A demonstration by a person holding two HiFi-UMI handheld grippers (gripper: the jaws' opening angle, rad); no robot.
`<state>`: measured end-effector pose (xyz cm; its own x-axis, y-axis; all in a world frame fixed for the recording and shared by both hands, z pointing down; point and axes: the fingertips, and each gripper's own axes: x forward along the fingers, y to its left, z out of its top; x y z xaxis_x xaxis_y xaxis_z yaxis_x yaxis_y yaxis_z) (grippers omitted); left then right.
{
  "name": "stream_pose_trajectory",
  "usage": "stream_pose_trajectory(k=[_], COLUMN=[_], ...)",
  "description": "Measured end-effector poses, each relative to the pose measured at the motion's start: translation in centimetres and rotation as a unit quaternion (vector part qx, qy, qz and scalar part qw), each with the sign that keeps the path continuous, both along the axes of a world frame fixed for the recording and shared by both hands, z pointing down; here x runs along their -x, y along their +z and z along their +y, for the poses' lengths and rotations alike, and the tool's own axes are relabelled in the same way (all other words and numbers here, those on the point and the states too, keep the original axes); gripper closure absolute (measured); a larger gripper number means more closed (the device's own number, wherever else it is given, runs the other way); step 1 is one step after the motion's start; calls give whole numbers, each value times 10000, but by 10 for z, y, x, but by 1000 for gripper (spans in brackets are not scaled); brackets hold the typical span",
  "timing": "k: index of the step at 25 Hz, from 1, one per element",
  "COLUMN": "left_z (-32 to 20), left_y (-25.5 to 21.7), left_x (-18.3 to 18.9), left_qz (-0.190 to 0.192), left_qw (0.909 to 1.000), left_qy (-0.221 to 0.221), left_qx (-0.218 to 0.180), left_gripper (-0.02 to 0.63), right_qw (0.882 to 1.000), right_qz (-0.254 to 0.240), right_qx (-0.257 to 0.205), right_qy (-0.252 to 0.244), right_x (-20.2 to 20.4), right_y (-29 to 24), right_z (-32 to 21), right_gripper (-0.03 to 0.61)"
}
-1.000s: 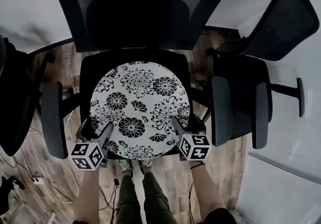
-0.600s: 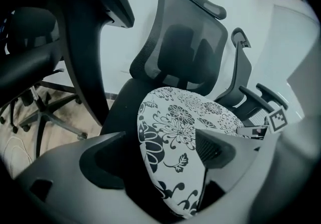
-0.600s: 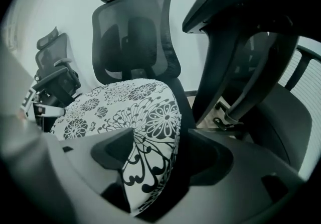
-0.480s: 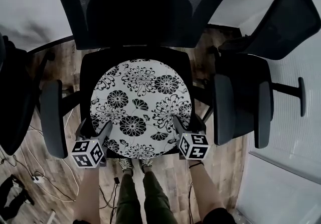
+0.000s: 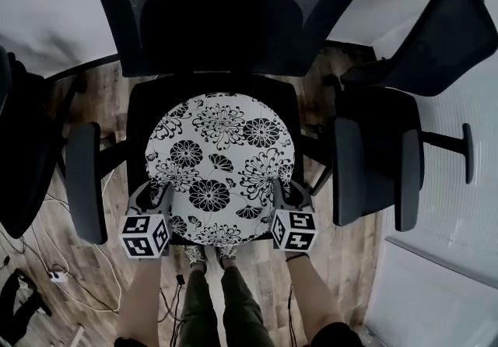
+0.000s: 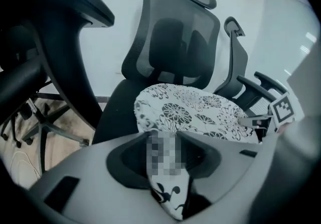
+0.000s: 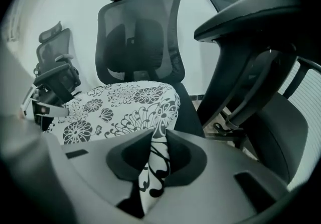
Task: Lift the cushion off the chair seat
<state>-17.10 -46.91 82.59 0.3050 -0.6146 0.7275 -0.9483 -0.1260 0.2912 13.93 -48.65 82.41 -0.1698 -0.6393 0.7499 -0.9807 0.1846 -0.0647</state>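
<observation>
carrier: black chair seat (image 5: 138, 131) right in front of me | on it: one round cushion (image 5: 220, 155), white with black flowers | placement: centred, covering most of the seat | bare seat: dark strips along the back edge and both side edges | front edge: cushion rim reaches it on my side

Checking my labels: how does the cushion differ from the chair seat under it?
The cushion is round; the chair seat is squarish. The cushion is white with black flowers; the seat is plain black. The cushion is smaller, leaving seat showing beside and behind it. Both sit between the two armrests.
</observation>
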Motion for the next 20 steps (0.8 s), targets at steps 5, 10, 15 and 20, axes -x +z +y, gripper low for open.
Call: stream_pose_trajectory(k=[5,10,15,20], left_z=[-4,-5,-5,0], left_y=[-6,-16,-43,-82], left_x=[3,-3,-6,-5], left_qz=[21,-49,-40,128], left_qw=[10000,9998,9987,9957], left_qy=[-61,39,102,18], left_qx=[-75,-193,-506,-913], left_gripper=[581,594,595,595], right_qw=[9999,9995,9977,9948], right_qz=[-23,-132,-233,-247], right_qx=[-38,-230,-559,-950], right_qy=[-140,-164,-304,-267], right_x=[5,7,15,22], right_y=[-7,-20,-52,-95], right_z=[-1,-2,-2,5], right_gripper=[534,541,545,545])
